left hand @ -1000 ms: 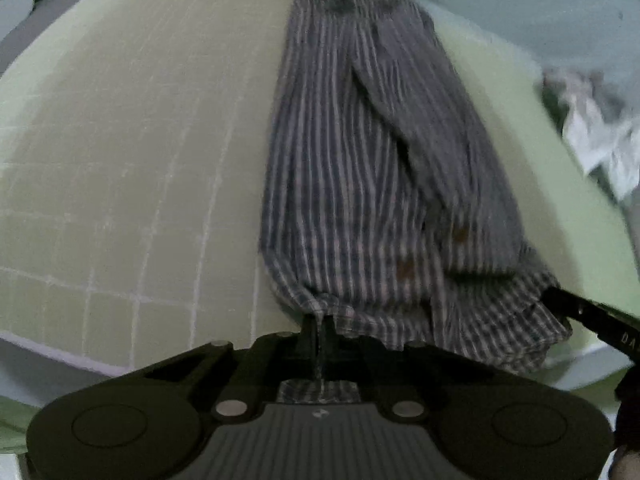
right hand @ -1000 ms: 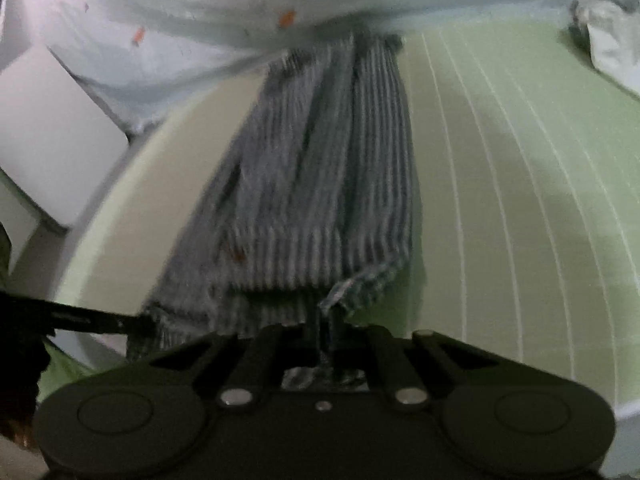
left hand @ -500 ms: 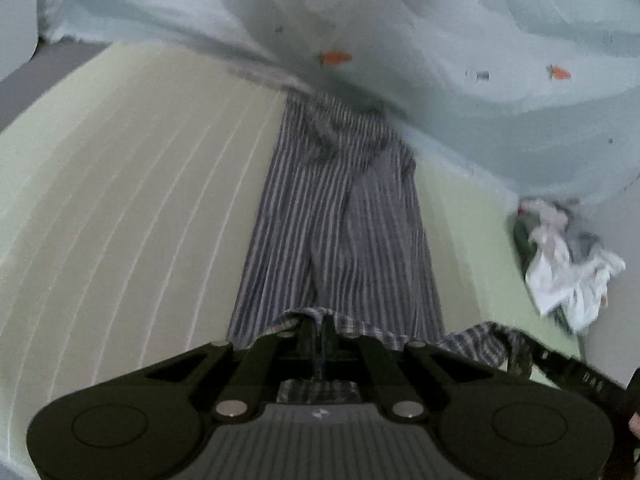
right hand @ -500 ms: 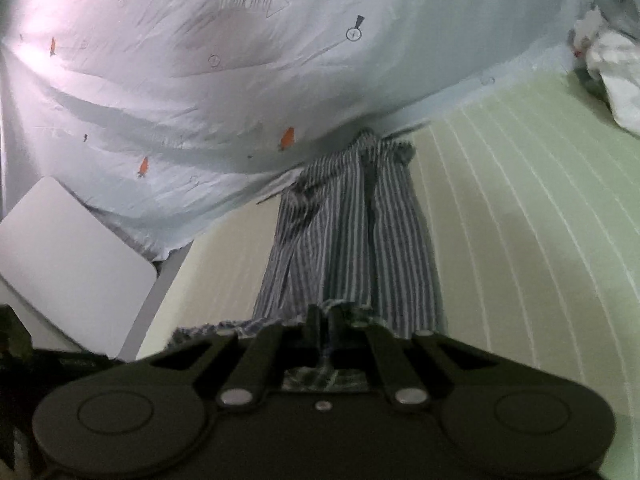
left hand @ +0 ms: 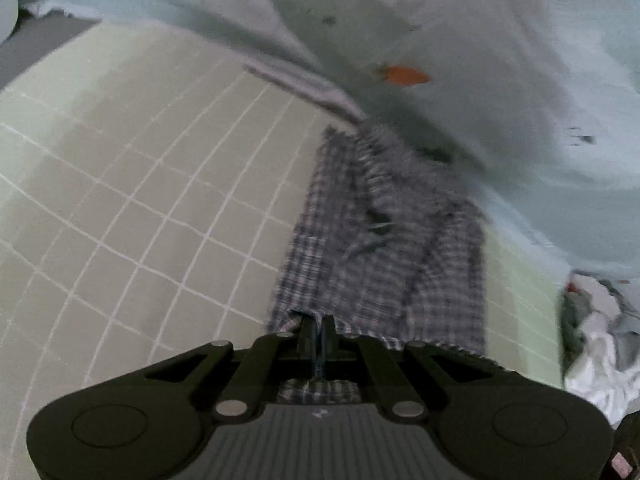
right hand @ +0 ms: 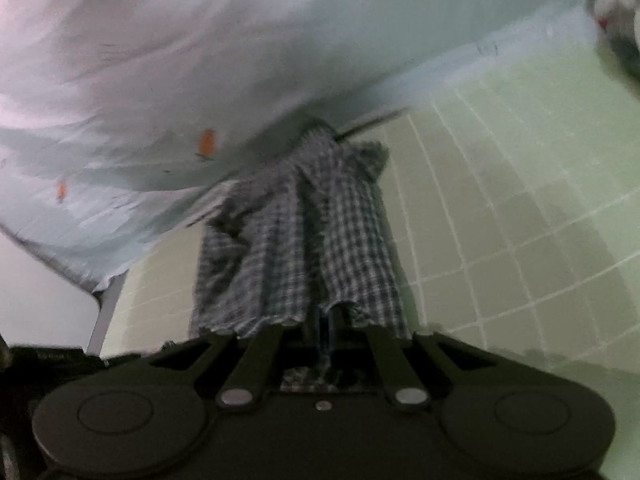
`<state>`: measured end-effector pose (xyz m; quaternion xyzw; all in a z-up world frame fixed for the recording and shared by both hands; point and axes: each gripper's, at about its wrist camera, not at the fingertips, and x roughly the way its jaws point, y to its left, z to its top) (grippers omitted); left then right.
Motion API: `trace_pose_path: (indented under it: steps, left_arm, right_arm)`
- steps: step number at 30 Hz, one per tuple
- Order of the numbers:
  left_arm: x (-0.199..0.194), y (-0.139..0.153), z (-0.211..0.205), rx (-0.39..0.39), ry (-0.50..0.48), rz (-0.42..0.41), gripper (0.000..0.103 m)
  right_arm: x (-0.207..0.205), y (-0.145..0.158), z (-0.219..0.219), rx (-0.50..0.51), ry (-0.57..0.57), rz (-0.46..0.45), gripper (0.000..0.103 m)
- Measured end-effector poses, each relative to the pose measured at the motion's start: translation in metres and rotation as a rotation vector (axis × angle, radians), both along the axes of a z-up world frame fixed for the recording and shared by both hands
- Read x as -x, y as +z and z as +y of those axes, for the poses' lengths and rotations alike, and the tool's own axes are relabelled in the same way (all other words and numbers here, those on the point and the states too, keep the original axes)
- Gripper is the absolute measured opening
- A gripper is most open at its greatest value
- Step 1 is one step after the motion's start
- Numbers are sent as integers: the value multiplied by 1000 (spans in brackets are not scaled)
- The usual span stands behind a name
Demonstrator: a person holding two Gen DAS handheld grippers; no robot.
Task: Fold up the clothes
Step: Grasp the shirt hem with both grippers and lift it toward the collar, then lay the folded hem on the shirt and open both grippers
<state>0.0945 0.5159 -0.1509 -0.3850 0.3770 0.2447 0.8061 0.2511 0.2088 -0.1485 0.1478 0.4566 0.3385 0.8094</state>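
A blue and white checked garment lies on the green gridded mat, stretching from the gripper away toward the pale blue sheet. My left gripper is shut on the garment's near edge at its left corner. In the right wrist view the same checked garment runs up the middle of the picture, and my right gripper is shut on its near edge at the right corner. The cloth folds over itself just ahead of both grippers. The far end of the garment is partly tucked under the sheet's shadow.
A pale blue sheet with small orange marks hangs behind the mat. A crumpled white and grey pile of clothes lies at the mat's right edge, also seen as a pile in the right wrist view. A grey edge strip borders the mat.
Both grippers have carried the garment's near edge forward toward the sheet, so the cloth ahead now looks much shorter. Both views rolled, and the sheet fills more of each picture.
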Motion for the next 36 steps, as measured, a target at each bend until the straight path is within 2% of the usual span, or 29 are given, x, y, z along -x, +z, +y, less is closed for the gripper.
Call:
trace_pose_path:
  steps: [1,3,4,5,6,7,9,11,14,17,23,27,29,36]
  left_arm:
    - [-2,-5,4,12,7,5,4]
    - [1,-10,9,43,26,-6,13]
    - [6,-12,10,52,38,-19,20]
    - [11,-11,11,50,56,-35,26]
    - [16,-8,12,40,75,-50,29]
    - [22,-3,12,30,93,-66,36]
    - [37,8,12,11,124,-100,45]
    - [50,21,10,-16,140,-124,57]
    - [65,33,-6,-71,128,-100,68]
    - [74,33,-31,-94,87,-42,73]
    - [70,4,-80,-123,-64,127,73]
    - [65,-7,-91,-155,-120,183,75]
    - [64,-10,-92,-173,-127,192,79]
    - [63,-20,-97,-178,-133,211,81]
  right_arm:
    - [-3,-4,5,10,-4,12,7]
    - [-5,-9,9,15,2,14,13]
    - [-4,-8,9,12,11,6,37]
    - [-1,-7,9,8,24,-7,69]
    - [1,-4,8,14,28,-23,79]
    - [5,0,7,31,24,-42,86]
    - [14,10,3,62,28,-86,87]
    - [30,22,-3,87,33,-143,100]
    - [61,38,-15,137,53,-223,101]
    - [93,43,-25,206,81,-274,101]
    - [130,31,-36,338,84,-273,101]
    - [131,33,-38,374,40,-304,101]
    - [128,34,-36,403,27,-332,101]
    - [117,24,-24,487,65,-377,101]
